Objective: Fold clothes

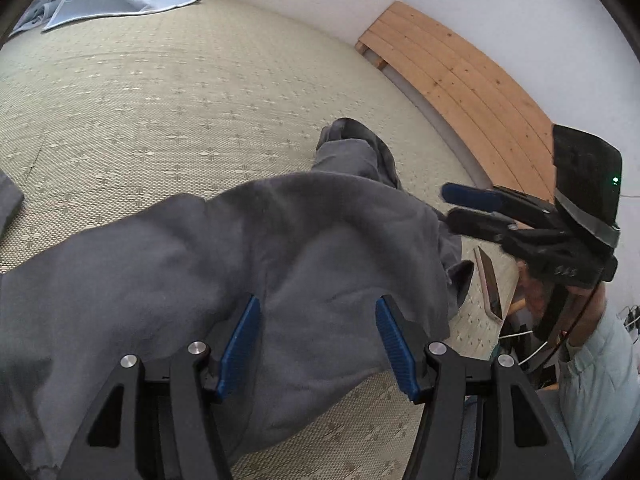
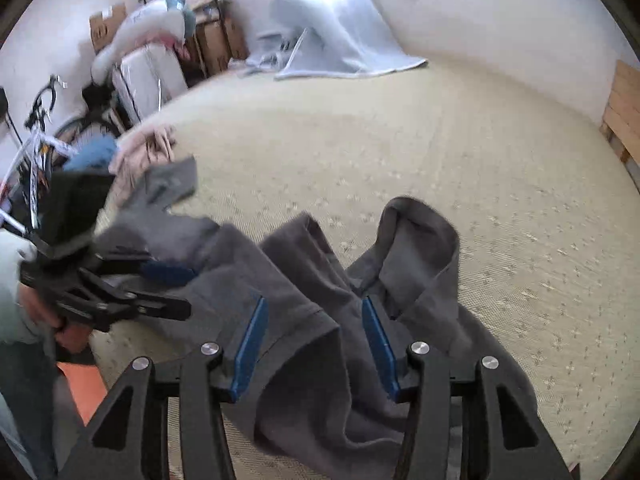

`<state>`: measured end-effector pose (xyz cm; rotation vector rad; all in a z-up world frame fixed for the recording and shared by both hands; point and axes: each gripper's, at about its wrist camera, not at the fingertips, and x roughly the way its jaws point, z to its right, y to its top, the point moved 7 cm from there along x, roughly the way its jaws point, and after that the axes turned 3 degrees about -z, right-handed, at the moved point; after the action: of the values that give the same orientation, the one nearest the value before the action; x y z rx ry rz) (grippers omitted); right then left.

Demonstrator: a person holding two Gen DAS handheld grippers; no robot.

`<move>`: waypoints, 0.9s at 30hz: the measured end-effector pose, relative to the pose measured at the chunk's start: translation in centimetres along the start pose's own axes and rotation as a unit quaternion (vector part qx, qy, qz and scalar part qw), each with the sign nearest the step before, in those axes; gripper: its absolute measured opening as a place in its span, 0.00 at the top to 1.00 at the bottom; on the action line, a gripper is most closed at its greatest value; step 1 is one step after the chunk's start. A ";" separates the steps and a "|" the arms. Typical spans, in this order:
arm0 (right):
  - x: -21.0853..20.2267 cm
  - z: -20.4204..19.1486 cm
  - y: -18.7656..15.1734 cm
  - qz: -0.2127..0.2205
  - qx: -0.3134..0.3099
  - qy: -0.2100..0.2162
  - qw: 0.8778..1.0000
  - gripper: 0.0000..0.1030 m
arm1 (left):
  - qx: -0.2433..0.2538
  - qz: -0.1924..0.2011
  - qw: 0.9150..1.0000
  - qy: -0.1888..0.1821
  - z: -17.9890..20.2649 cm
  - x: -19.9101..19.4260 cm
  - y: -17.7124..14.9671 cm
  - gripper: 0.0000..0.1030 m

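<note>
Two hand-held grippers work over one grey garment [image 1: 248, 248], which lies crumpled on a woven beige mat [image 1: 140, 100]. In the left wrist view we see the left hand-held gripper [image 1: 318, 344] at lower centre with its blue pads spread apart above the grey cloth; the pads do not press on it. At the right edge of that view we see the right hand-held gripper [image 1: 464, 206], its two fingers parted and reaching toward the garment's edge. In the right wrist view we see its pads partly open, with a grey fold rising between them; whether they touch the cloth we cannot tell. A pale blue cloth [image 2: 340, 28] sits at the upper centre. Wooden planks [image 1: 460, 80] lean at the upper right.
</note>
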<state>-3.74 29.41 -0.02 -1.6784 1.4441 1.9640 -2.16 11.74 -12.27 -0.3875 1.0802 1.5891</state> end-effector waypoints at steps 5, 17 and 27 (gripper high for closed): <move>1.4 -2.8 2.0 0.009 -0.047 -0.005 0.999 0.49 | -0.007 -0.002 1.000 -0.009 -0.3 0.0 -0.2 0.37; 4.3 -8.8 5.4 0.019 -0.124 -0.001 0.992 0.50 | -0.006 -0.011 1.000 -0.023 -0.6 -0.6 -1.6 0.37; 8.8 -9.3 5.0 -0.043 -0.141 -0.023 0.989 0.51 | -0.012 -0.014 0.999 -0.034 -1.1 -1.9 -2.3 0.37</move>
<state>-4.00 16.18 -3.65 -1.7567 1.0983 2.2264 0.16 9.63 -12.45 -0.3598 1.0011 1.5804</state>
